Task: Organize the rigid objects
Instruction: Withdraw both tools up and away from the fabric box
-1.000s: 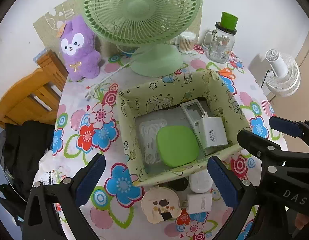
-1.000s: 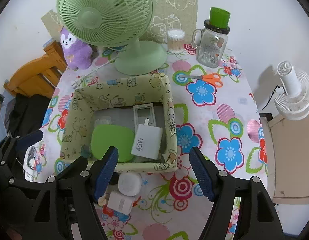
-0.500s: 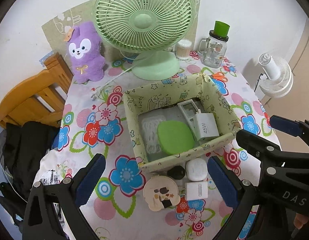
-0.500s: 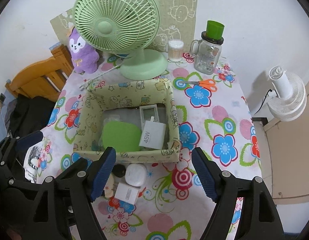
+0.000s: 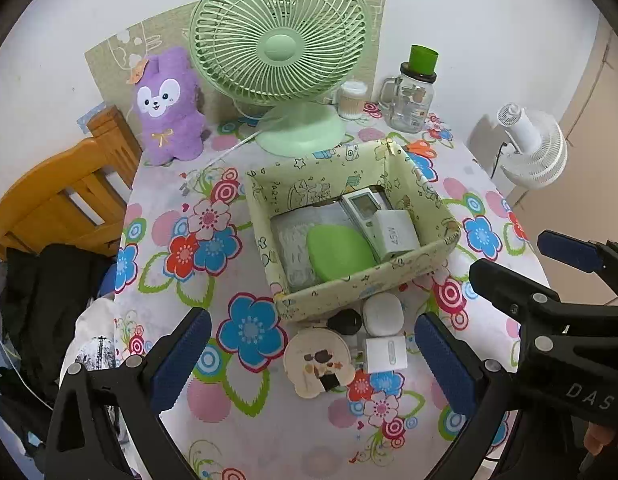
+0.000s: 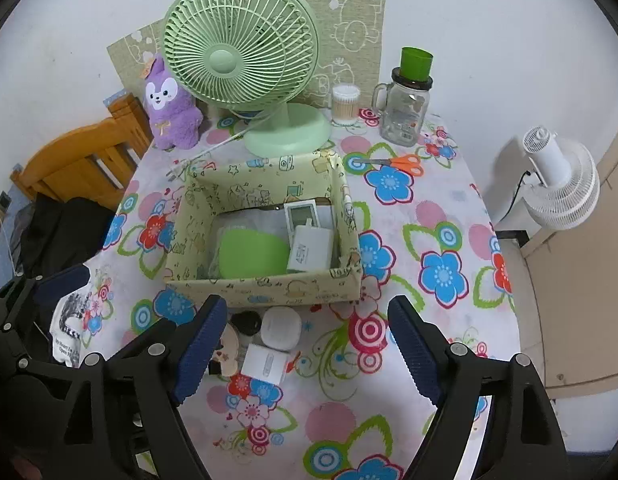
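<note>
A pale green patterned box (image 5: 351, 294) (image 6: 265, 290) stands mid-table. It holds a green case (image 5: 339, 252) (image 6: 253, 254), a white 45W charger (image 5: 397, 234) (image 6: 311, 250) and a white remote (image 5: 363, 210) (image 6: 301, 214). In front of the box lie a round white case (image 5: 383, 314) (image 6: 281, 327), a white square adapter (image 5: 385, 355) (image 6: 265, 363), a small black object (image 5: 345, 322) (image 6: 245, 322) and a round cartoon disc (image 5: 319, 362) (image 6: 229, 346). My left gripper (image 5: 309, 360) is open and empty, above these items. My right gripper (image 6: 305, 344) is open and empty, also near them.
A green desk fan (image 5: 281, 60) (image 6: 241, 56), purple plush (image 5: 169, 108), cotton-swab jar (image 6: 345, 102) and glass mug jar (image 6: 407, 114) stand at the back. Orange scissors (image 6: 401, 162) lie right of the box. A wooden chair (image 5: 61, 196) is left, a white fan (image 6: 561, 188) right.
Both grippers have pulled back and up from the box. The box looks smaller and the items in front of it have come into fuller view. Both stay open.
</note>
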Tool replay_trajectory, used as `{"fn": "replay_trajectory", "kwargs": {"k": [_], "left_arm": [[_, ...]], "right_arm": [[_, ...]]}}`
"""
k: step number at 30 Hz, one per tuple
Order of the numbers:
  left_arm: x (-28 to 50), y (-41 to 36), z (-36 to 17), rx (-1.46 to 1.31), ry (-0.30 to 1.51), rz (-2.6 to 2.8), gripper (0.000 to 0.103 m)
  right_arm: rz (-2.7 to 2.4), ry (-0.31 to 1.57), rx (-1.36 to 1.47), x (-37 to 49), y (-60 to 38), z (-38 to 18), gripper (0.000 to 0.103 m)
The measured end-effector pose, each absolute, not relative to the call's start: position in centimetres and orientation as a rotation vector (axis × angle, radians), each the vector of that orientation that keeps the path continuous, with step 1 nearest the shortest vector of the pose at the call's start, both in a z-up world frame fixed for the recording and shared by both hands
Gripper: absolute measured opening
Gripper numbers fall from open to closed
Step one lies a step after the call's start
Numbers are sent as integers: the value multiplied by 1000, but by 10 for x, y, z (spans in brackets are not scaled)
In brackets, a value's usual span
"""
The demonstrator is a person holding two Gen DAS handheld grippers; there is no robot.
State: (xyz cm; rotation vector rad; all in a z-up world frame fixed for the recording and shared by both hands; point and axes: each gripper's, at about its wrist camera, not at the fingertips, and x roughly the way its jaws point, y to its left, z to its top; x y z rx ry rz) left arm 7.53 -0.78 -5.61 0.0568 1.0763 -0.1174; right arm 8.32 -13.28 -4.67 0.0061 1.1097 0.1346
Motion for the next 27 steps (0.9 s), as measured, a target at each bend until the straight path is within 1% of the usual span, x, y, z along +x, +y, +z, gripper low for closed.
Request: {"fn": "replay_trajectory", "kwargs": {"k": [16, 27], "left_arm": [[49, 2, -60, 57, 1062, -168, 103], [40, 4, -75, 54, 1080, -187, 103]], "right_arm": [[137, 1095, 17, 55, -120, -48, 87], [150, 1083, 26, 39, -116, -58, 87]]}}
